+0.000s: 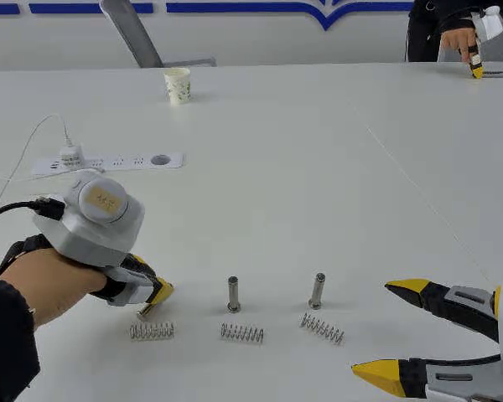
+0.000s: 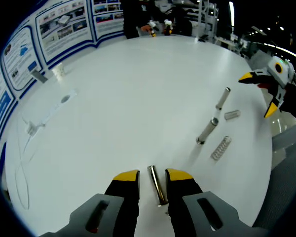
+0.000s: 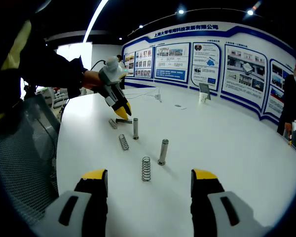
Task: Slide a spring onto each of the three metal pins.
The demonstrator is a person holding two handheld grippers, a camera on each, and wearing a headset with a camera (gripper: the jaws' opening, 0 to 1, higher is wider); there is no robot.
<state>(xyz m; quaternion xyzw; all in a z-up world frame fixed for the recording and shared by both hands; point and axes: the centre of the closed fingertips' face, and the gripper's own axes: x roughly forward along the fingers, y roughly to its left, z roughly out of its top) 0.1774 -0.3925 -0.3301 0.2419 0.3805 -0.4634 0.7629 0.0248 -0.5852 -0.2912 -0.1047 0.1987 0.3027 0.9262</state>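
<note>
Two metal pins stand upright (image 1: 233,294) (image 1: 318,291) near the table's front edge. A third pin (image 1: 145,311) lies flat on the table at the tips of my left gripper (image 1: 157,292). In the left gripper view that pin (image 2: 157,185) lies between the narrowly parted yellow fingers (image 2: 126,178), with a gap beside it. Three springs lie in front of the pins (image 1: 152,332) (image 1: 241,333) (image 1: 322,328). My right gripper (image 1: 381,328) hovers wide open to the right of the springs, holding nothing. Its own view shows the nearest spring (image 3: 146,169) and pin (image 3: 163,152) ahead.
A paper cup (image 1: 178,85) stands far back. A white power strip (image 1: 109,162) with a cable lies at the back left. Another person's hand (image 1: 459,38) works at the far right corner. A mesh chair (image 3: 19,148) is beside the table.
</note>
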